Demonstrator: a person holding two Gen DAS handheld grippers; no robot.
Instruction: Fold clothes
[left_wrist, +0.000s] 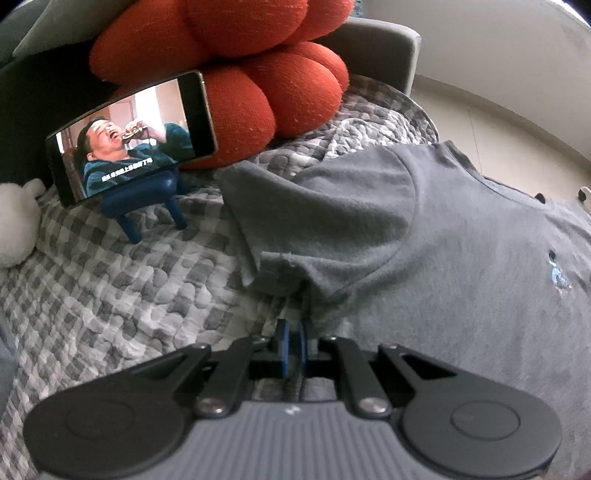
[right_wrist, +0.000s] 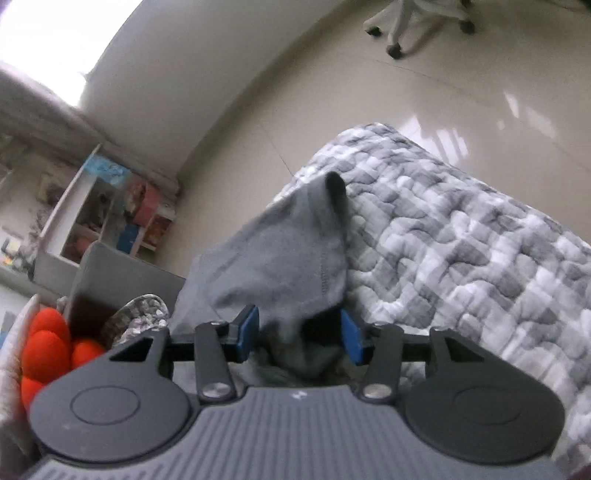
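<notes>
A grey T-shirt (left_wrist: 461, 251) lies spread on the checked quilt (left_wrist: 110, 295), with a small embroidered logo on its chest. My left gripper (left_wrist: 293, 326) is shut on the shirt at the sleeve, whose folded edge drapes over the fingertips and hides them. In the right wrist view, a bunched part of the same grey shirt (right_wrist: 288, 254) rises in a peak from the quilt (right_wrist: 461, 251). My right gripper (right_wrist: 298, 322) is open, its blue pads (right_wrist: 248, 326) apart, with loose fabric lying between them and not pinched.
A phone (left_wrist: 129, 140) playing a video stands on a blue holder (left_wrist: 144, 199), leaning on a red knotted cushion (left_wrist: 258, 81). A white plush (left_wrist: 14, 221) sits at the left. Beyond the quilt's edge are a shiny floor (right_wrist: 443, 74), a shelf (right_wrist: 110, 214) and a chair base (right_wrist: 413, 18).
</notes>
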